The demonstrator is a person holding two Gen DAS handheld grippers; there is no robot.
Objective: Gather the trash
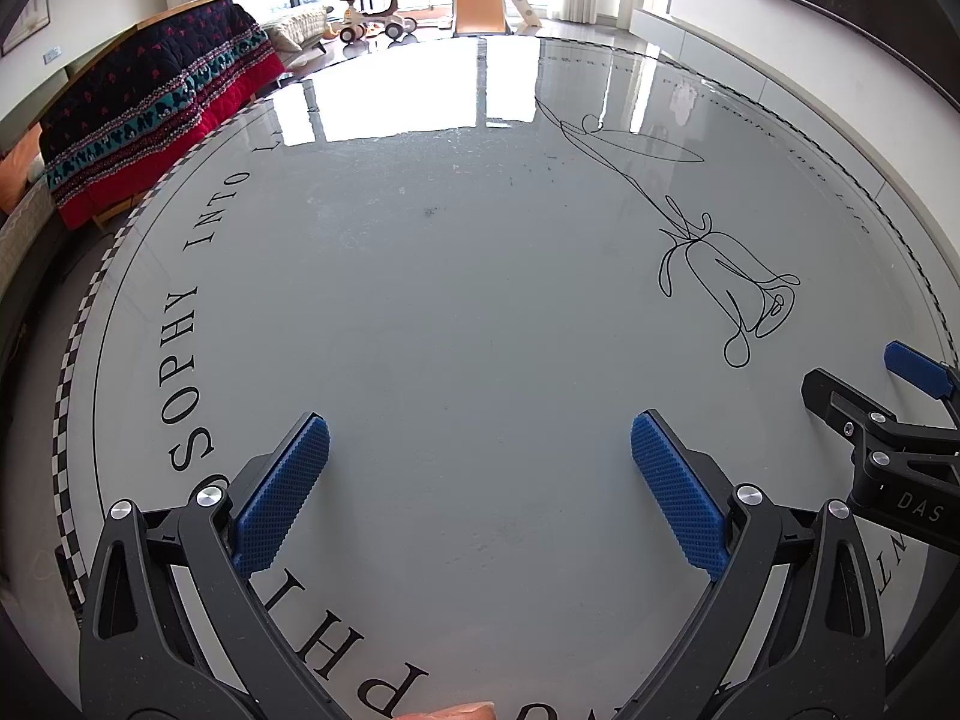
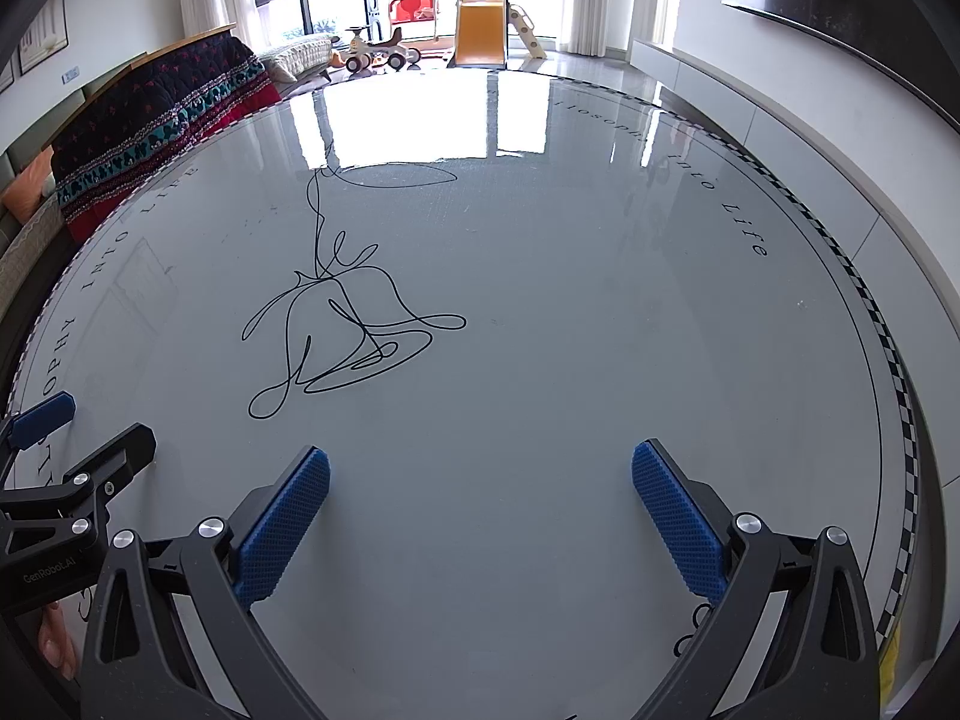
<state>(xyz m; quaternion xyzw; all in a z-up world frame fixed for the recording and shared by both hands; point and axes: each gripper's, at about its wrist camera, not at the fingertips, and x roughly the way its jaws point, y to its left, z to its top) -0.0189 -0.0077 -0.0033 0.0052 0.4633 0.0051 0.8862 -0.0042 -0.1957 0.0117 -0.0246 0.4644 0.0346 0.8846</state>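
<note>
My left gripper [image 1: 479, 444] is open and empty, held low over a round glossy grey table [image 1: 456, 312] printed with black lettering and a line drawing of a flower [image 1: 729, 294]. My right gripper [image 2: 480, 474] is also open and empty over the same table [image 2: 570, 330]. The right gripper shows at the right edge of the left wrist view [image 1: 864, 390], and the left gripper shows at the left edge of the right wrist view [image 2: 90, 438]. No trash shows on the table in either view.
A dark patterned quilt [image 1: 156, 114] hangs over furniture beyond the table's left edge. A toy slide [image 1: 480, 0] and a ride-on toy [image 1: 375, 21] stand on the floor by the far windows. A white low cabinet [image 2: 780, 120] runs along the right.
</note>
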